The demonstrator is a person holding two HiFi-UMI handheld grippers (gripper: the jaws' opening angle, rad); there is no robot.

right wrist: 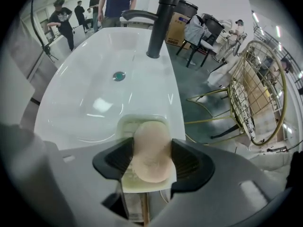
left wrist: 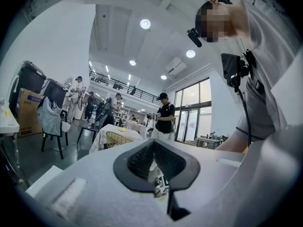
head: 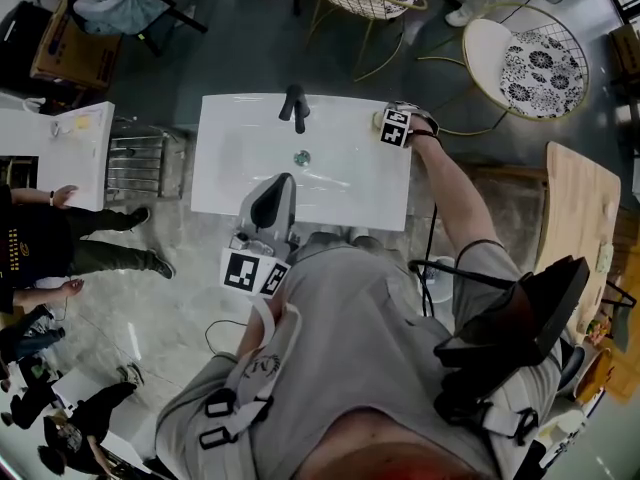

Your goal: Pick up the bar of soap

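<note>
Fingers [right wrist: 187, 162] of the right gripper [right wrist: 151, 145] are clamped on the pale peach oval bar of soap [right wrist: 151, 162], one black ribbed pad against each long side. Soap lies flat in a pale translucent rectangular soap dish [right wrist: 124, 126], not lifted clear of it. Dish sits on the right end of the white rectangular ceramic sink [right wrist: 94, 93], on its flat rim beside the basin. Right gripper points steeply down from above.

Left gripper [left wrist: 154, 148] fingers [left wrist: 139, 162] are together, tips meeting, nothing between them. It is held level over the sink's near edge, well apart from the soap, pointing across the room.

Round grey-green drain [right wrist: 119, 76] sits mid-basin; tall black matte tap [right wrist: 158, 25] stands at the far rim. Gold wire chair [right wrist: 265, 89] stands on the dark floor right of the sink. Several people [right wrist: 116, 4] stand beyond the sink's far end.
</note>
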